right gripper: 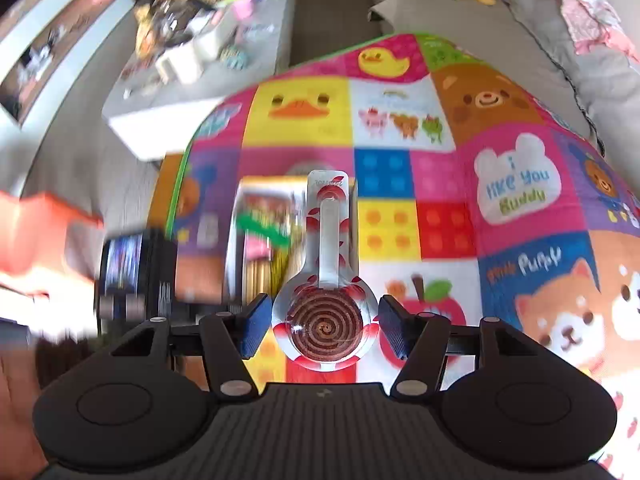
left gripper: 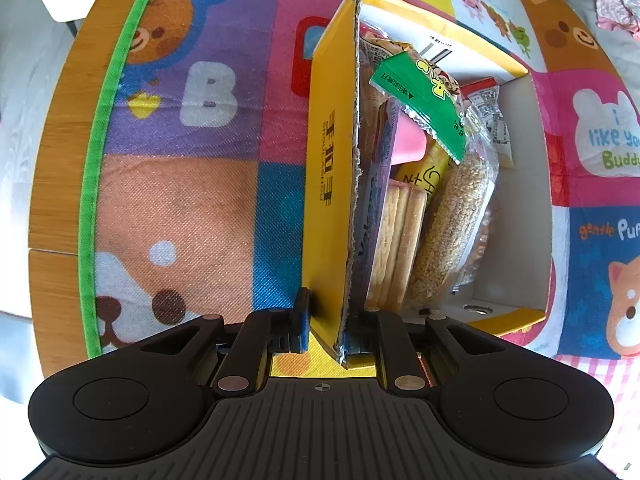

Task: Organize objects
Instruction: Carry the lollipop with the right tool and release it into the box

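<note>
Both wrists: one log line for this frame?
left fingers: shut on box wall | right fingers: open, around lollipop | snacks: in box | mat: under box

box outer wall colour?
Yellow box, black print; clearest in left wrist view.

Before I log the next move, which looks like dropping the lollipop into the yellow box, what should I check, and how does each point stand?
1. Left hand-held gripper clamps the yellow box wall: ok.
2. Box top open: ok.
3. Free room inside the box: ok, a bare strip right of the snack packets.
4. Spiral lollipop sits between the right hand-held gripper pads: ok.
5. Right pads actually touching the lollipop: cannot tell, gaps show on both sides.
6. Lollipop over the box opening: cannot tell, the right wrist view is blurred.
</note>
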`<state>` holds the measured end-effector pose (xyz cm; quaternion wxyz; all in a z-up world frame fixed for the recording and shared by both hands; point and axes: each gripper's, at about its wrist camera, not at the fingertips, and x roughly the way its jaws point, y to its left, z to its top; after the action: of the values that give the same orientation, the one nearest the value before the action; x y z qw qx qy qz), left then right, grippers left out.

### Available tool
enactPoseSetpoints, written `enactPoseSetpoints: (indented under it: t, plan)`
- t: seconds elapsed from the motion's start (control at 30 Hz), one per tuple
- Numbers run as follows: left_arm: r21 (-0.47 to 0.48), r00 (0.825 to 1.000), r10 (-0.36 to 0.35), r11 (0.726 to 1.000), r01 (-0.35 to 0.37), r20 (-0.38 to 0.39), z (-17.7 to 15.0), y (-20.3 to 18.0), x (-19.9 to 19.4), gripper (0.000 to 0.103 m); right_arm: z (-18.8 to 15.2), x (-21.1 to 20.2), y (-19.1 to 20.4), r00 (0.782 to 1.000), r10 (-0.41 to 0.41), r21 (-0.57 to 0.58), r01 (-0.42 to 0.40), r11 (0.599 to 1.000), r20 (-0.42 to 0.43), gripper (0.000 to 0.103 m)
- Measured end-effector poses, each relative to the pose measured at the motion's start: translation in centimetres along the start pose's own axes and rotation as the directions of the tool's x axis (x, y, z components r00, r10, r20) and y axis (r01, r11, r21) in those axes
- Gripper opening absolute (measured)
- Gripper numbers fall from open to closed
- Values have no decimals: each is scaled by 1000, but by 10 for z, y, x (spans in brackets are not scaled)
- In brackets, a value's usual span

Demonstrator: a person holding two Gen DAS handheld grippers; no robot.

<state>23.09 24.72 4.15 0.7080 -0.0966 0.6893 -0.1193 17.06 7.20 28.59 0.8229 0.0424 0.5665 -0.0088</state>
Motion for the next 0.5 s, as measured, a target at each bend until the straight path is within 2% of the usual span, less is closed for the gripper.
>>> enactPoseSetpoints:
  t: [0.07,0.17,0.3,0.5]
  plan:
    - [-6,1000,0,1000,0,-3,1,0,0,16,7,14,0,1000,-18,21,19,1000,-9,69]
    - [0,1000,1,1000,-1,-3,1,0,0,16,3,27,3,999,-7,26,8,1000,-39,69]
    - [7,1000,1,1000,-1,0,0,-1,0,17,-18,38,11,996,-30,-44,26,999,-87,69]
    - [8,1000,2,1000,-2,2,0,-2,0,17,-46,55,4,986,-54,-32,50,998,-156,69]
